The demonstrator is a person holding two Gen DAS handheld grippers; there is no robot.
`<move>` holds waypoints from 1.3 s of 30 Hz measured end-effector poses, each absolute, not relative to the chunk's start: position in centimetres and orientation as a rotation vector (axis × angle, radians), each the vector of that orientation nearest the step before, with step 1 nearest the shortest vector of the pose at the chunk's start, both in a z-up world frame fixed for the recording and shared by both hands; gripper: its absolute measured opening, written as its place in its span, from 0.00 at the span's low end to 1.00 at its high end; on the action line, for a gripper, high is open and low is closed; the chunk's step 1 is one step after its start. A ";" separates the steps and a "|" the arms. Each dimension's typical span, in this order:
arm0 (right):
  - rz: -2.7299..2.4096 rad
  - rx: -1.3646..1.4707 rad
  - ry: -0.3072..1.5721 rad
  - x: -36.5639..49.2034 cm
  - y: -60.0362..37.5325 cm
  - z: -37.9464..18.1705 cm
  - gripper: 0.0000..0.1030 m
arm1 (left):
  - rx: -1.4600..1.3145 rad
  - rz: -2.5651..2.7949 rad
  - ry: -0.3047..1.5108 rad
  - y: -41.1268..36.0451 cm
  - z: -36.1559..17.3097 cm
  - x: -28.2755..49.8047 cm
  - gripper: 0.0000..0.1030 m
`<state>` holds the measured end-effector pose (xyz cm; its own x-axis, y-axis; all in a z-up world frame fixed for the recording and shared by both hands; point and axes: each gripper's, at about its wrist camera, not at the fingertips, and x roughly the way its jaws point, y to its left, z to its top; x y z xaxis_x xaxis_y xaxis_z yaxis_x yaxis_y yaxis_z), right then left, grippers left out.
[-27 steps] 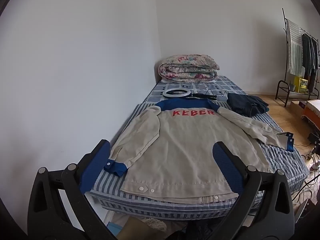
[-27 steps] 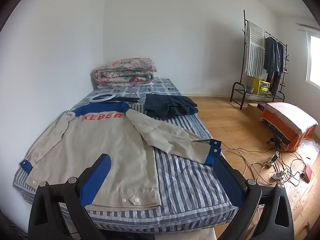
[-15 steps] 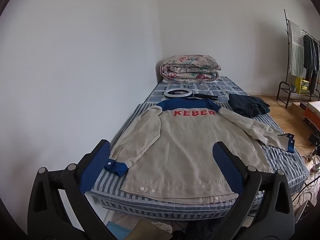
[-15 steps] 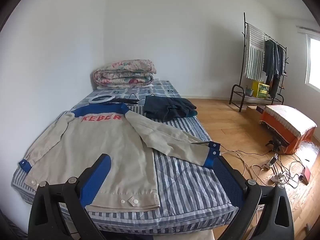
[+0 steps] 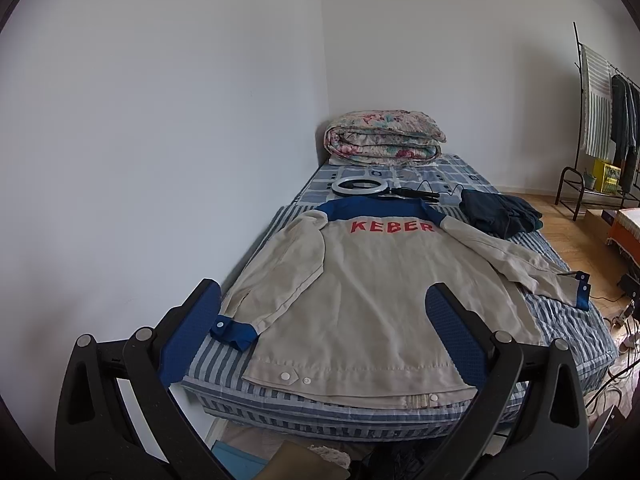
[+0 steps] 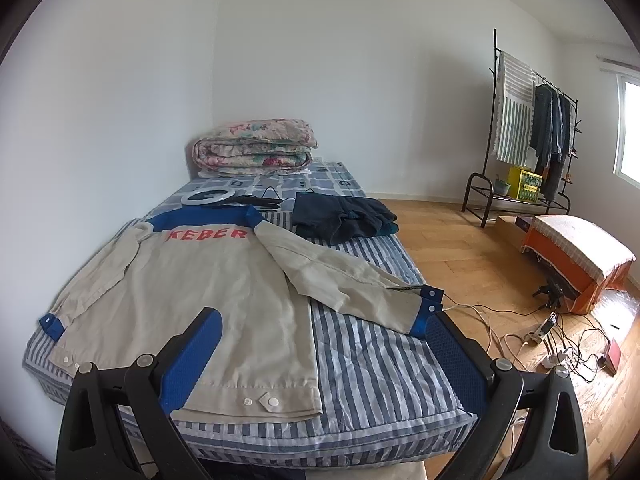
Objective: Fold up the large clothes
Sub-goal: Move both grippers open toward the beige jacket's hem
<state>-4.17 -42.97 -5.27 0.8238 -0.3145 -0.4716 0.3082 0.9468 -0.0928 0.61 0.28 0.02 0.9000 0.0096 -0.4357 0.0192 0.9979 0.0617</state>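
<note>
A beige jacket [image 5: 372, 284] with a blue yoke, blue cuffs and red letters KEBER lies flat, back up, on the striped bed [image 5: 572, 320]. It also shows in the right wrist view [image 6: 208, 292]. Its left sleeve lies along the body; its right sleeve [image 6: 352, 284] stretches out toward the bed's right edge. My left gripper [image 5: 324, 320] is open and empty, above the jacket's hem at the foot of the bed. My right gripper [image 6: 324, 344] is open and empty, over the hem's right corner.
A dark folded garment [image 6: 344, 218], a ring light [image 6: 206, 197] with cable and a rolled floral quilt [image 6: 256, 146] lie further up the bed. The wall runs along the left. On the right are a clothes rack [image 6: 532, 132], an orange stool [image 6: 580, 256] and floor cables [image 6: 560, 344].
Both grippers have drifted slightly, so the view shifts a little. The jacket has not moved and both stay open.
</note>
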 end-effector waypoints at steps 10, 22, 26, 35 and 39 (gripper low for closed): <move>-0.330 -0.019 0.492 -4.4 -42.7 -5.3 1.00 | 0.063 -0.001 0.449 0.6 -0.2 0.5 1.00; -0.323 -0.028 0.485 -4.4 -42.2 -4.9 1.00 | 0.056 0.004 0.450 1.5 0.1 0.8 1.00; -0.321 -0.029 0.485 -4.3 -42.1 -5.0 1.00 | 0.055 0.007 0.450 1.7 0.0 0.8 1.00; -0.319 -0.033 0.489 -3.8 -41.9 -5.1 1.00 | 0.055 0.017 0.458 2.1 -0.9 1.4 1.00; -0.322 -0.033 0.490 -3.6 -41.9 -5.1 1.00 | 0.059 0.026 0.463 2.0 -1.0 1.7 1.00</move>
